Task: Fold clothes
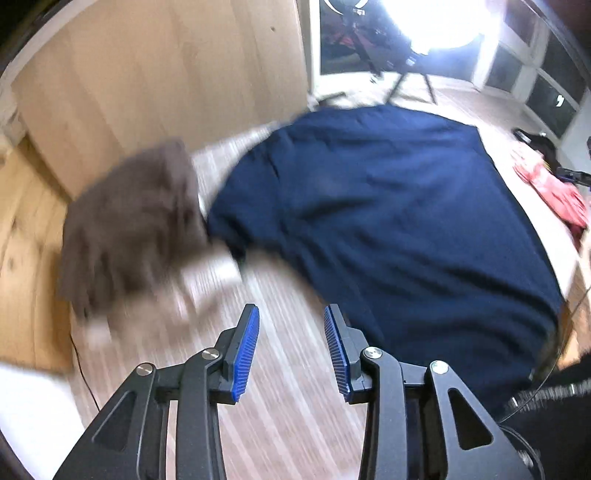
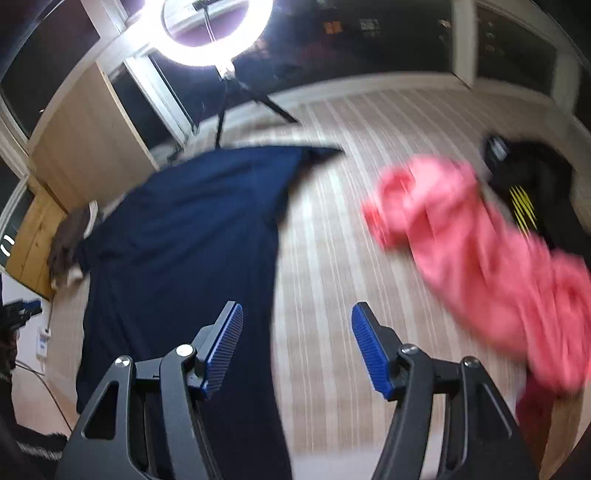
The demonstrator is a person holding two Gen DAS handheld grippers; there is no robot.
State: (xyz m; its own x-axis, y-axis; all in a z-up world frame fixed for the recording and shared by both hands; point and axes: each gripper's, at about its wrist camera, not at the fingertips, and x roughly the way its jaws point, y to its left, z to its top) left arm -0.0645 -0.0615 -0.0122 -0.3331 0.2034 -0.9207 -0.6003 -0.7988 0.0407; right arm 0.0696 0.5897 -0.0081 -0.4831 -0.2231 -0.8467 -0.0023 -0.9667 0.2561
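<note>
Four garments on striped surface (image 2: 332, 258); ring light (image 2: 212, 33) behind.

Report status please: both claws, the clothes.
Left claw open, empty. Right claw open, empty. Navy garment spread flat, unfolded. Pink garment heaped beside.

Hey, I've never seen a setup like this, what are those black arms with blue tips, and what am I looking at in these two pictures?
These are two handheld grippers, one in each of a person's hands, each with a camera looking out along its fingers. One picture is from the left gripper, the other from the right gripper. Both are open and hold nothing. On the striped surface a navy shirt lies spread out, with a brown garment to its left and a pink garment and a black garment to its right. Motion blurs the pictures.
</note>
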